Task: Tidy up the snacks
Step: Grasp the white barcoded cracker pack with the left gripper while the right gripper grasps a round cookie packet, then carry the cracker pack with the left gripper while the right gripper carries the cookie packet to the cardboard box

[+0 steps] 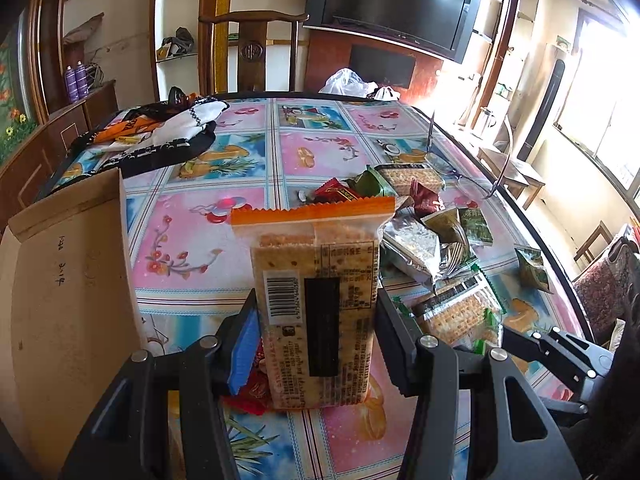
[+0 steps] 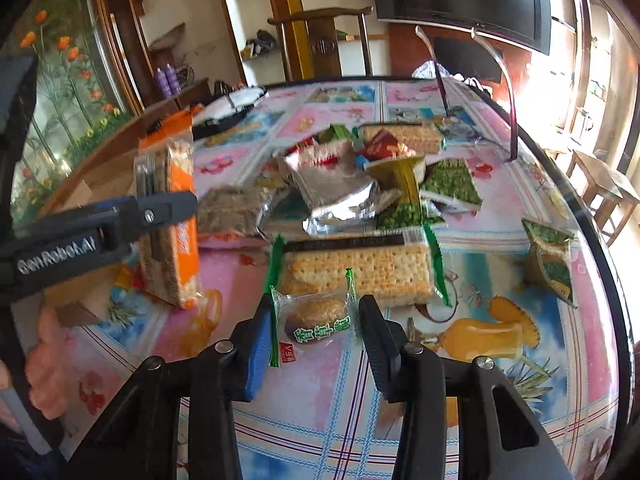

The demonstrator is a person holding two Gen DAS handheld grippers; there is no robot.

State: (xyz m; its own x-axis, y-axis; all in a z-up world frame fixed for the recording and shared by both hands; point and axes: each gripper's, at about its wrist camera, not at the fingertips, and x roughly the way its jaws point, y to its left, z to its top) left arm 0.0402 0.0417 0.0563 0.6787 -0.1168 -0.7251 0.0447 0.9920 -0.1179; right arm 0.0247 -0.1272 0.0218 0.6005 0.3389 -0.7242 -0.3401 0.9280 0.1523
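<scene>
Holding the orange cracker pack (image 1: 316, 300) upright over the counter (image 1: 192, 240) beside the cardboard box (image 1: 68, 280), the left gripper (image 1: 316, 344) looks secure, but the right gripper (image 2: 316, 332), jaws narrowed around the small wrapped cake (image 2: 316, 316), risks pinching only slippery wrapper.
</scene>
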